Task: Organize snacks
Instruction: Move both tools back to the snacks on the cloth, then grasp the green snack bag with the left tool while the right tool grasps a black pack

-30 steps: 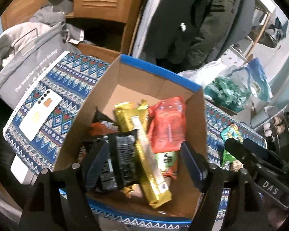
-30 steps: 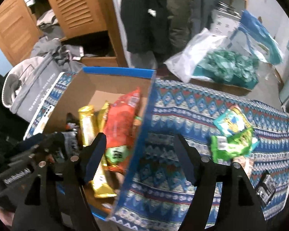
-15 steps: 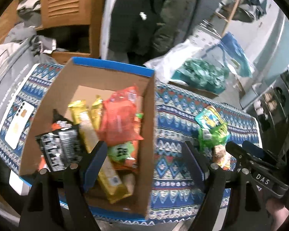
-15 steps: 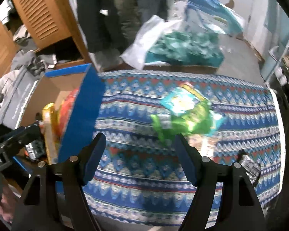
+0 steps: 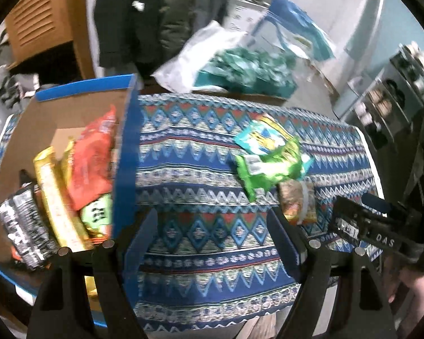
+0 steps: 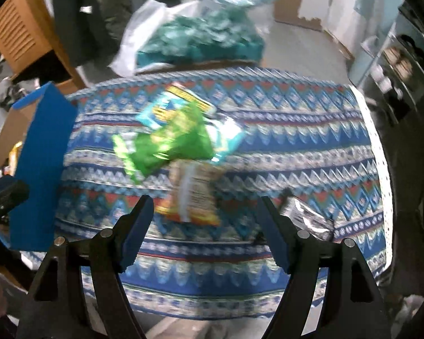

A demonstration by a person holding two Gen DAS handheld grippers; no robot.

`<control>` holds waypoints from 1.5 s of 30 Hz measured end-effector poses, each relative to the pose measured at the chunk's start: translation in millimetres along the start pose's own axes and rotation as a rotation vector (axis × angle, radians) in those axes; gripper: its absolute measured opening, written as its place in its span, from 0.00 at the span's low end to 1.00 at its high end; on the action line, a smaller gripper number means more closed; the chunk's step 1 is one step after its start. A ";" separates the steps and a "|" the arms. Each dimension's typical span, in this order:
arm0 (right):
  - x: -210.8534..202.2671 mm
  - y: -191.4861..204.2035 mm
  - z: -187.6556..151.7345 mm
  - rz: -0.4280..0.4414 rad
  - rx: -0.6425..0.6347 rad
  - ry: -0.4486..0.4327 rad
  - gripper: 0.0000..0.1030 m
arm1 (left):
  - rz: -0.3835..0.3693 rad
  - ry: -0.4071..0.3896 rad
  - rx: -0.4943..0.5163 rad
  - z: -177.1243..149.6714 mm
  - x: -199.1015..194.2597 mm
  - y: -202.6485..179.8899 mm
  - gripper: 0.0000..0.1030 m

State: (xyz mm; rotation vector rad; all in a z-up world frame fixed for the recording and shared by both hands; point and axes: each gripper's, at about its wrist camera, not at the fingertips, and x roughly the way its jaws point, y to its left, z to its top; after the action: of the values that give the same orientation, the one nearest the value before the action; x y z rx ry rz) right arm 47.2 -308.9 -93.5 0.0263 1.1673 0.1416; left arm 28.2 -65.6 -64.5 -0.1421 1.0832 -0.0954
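Observation:
A blue-edged cardboard box [image 5: 125, 152] stands at the table's left and holds several snacks: a red pouch [image 5: 92, 161], a gold bar [image 5: 53, 195], a black packet [image 5: 19, 226]. On the patterned cloth lie a green packet [image 5: 268, 169] [image 6: 169, 144], a teal-yellow packet [image 5: 258, 138] [image 6: 172, 104], an orange-brown packet [image 5: 296, 202] [image 6: 192, 192] and a black-silver packet [image 6: 308, 217]. My left gripper [image 5: 212, 234] is open and empty over the cloth beside the box. My right gripper [image 6: 205, 226] is open and empty, just short of the orange-brown packet.
The patterned cloth [image 5: 206, 197] covers the table. Behind it lie a white bag with teal contents [image 6: 195, 36], hanging dark coats [image 5: 144, 14] and a wooden cabinet [image 5: 39, 25]. Shelves [image 5: 393, 99] stand at the right. The right gripper body shows in the left wrist view [image 5: 381, 231].
Both grippers have swung right, away from over the box toward the loose packets on the cloth. The black packet lies in the box now, no longer between the left fingers.

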 end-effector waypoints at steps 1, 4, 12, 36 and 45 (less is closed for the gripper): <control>2.4 -8.7 -1.8 -0.001 0.016 0.007 0.73 | -0.003 0.001 0.010 0.3 2.2 -4.8 0.79; 9.6 -31.0 -7.8 -0.005 0.063 0.032 0.73 | -0.012 0.014 0.030 0.9 9.6 -18.1 0.79; 29.8 -68.8 -24.8 -0.055 0.086 0.145 0.73 | -0.031 0.046 0.063 -1.4 34.7 -48.7 0.79; 87.0 -85.7 -38.0 -0.241 -0.139 0.303 0.78 | -0.036 0.142 0.060 -4.3 90.3 -60.3 0.79; 101.2 -87.6 -5.3 -0.205 -0.200 0.311 0.78 | -0.040 0.142 0.094 3.9 97.7 -62.5 0.79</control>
State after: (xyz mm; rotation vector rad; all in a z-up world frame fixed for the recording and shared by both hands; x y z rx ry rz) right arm 89.8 -383.3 -196.4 -0.3007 1.4530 0.0813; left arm 76.7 -141.4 -137.9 -0.0730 1.2158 -0.1942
